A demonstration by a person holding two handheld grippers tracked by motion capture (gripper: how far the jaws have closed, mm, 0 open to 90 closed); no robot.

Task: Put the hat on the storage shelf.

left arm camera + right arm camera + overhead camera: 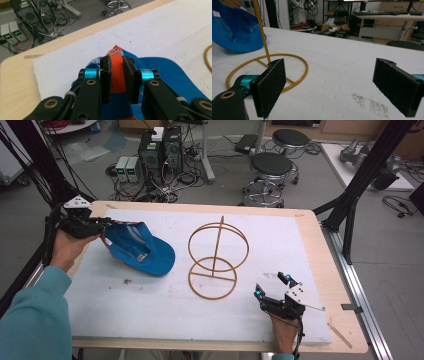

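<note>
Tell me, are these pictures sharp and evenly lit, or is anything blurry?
High view: soft, even light, slightly grainy, cap and wire stand clear. Left gripper view: the near black arms look soft, orange strap sharp. Right gripper view: the pads are crisp, background softer.

Your left tongs (117,75) cover the orange strap (116,75) where they clamp it, so the pinched stretch of it is hidden. In the right gripper view the blue cap (234,32) runs off the top and left edges, and the yellow wire stand (262,32) is cut by the top edge, its upper ring out of frame. In the high view your right hand (284,335) leaves the bottom edge; the specks on the tabletop (150,320) are too small to identify.
</note>
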